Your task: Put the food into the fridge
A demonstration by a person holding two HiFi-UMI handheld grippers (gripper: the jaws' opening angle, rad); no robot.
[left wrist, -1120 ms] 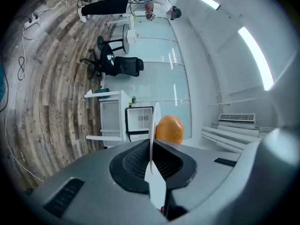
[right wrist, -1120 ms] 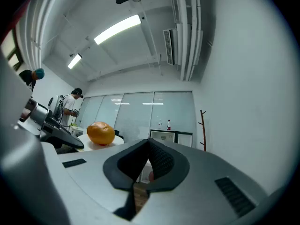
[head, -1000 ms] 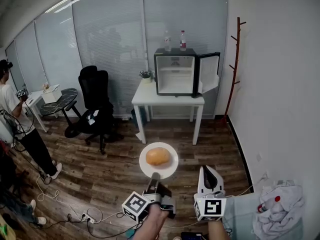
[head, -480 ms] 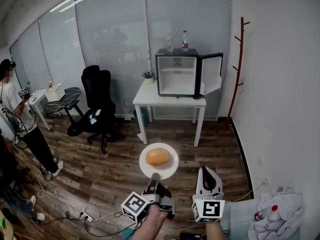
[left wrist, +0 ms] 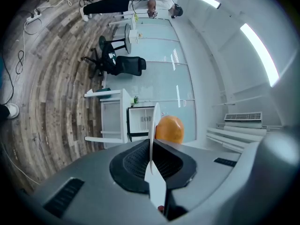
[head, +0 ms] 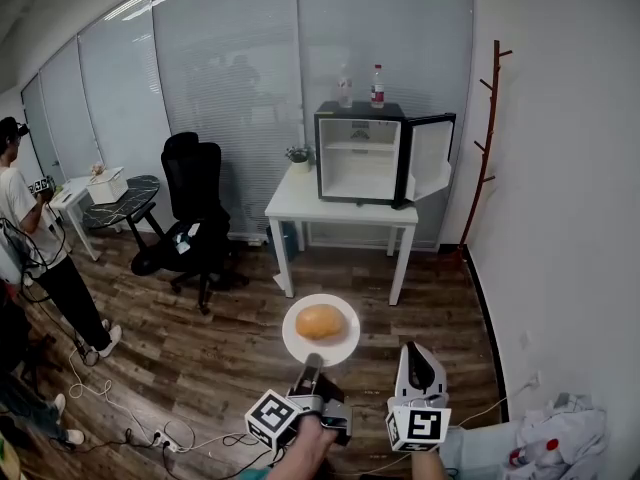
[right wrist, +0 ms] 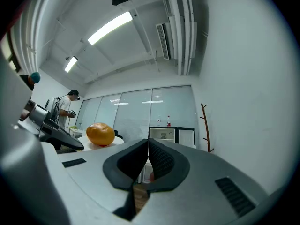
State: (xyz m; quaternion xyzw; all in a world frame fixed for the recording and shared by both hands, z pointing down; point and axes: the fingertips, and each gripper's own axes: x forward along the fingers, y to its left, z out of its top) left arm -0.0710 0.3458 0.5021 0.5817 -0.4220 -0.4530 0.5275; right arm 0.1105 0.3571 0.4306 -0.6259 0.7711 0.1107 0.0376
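Wooden floor (head: 200, 348) is seen across the room. At the far side a white worktop (head: 300, 200) is set before the glass wall, and a small black fridge (head: 358, 158) is carried on it, its door (head: 430, 158) swung open to the right. Nearer, a white plate (head: 298, 343) is held level above the floor, its near rim clenched between the fingers of the left gripper (head: 311, 361). The right gripper (head: 418, 354) is carried just right of the plate, its fingers pressed together and empty. Round orange food (head: 320, 320) is seen resting at the plate's middle, well apart from the fridge.
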